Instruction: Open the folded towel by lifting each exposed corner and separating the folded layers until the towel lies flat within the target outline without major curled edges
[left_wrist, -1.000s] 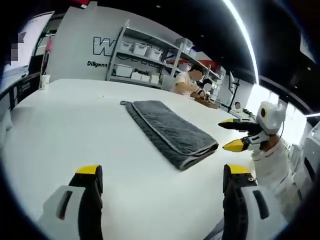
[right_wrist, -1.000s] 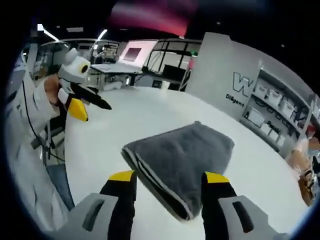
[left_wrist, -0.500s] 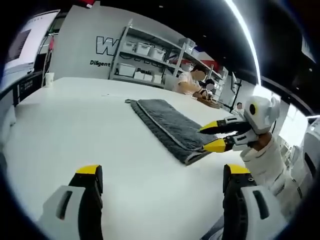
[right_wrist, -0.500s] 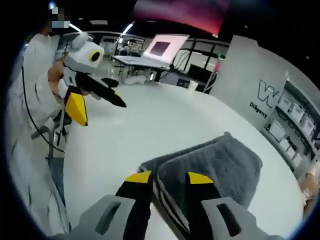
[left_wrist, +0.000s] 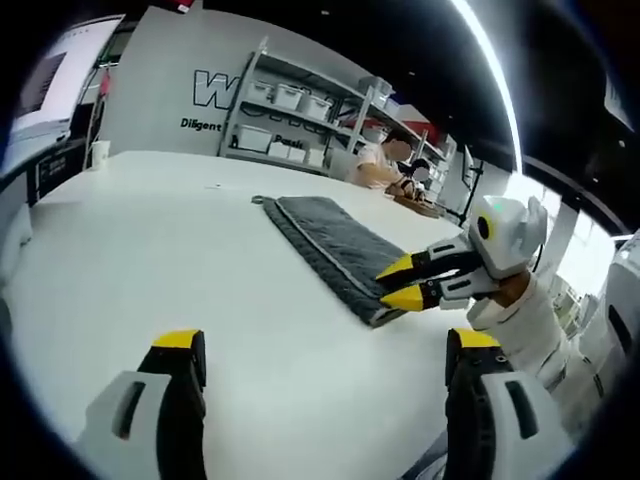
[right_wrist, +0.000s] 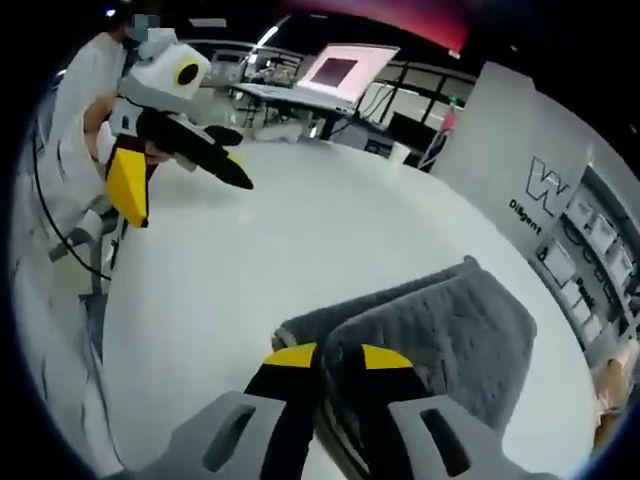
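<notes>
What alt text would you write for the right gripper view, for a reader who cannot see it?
The right tongs are closed on the near corner of a folded grey towel lying on a white table. At upper left, the left tongs hang open above the table, held by a person in white sleeves.

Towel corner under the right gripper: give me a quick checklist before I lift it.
1. Right gripper closed on the towel corner: ok, jaws nearly together with the edge between them.
2. Top layer alone pinched: cannot tell, the layers are hidden between the jaws.
3. Left gripper clear of the cloth: ok, open and off to the side above the table.
4. Towel still folded, long and narrow: ok, nothing opened yet.
5. Target outline on the table: cannot tell, no marking can be made out.
</notes>
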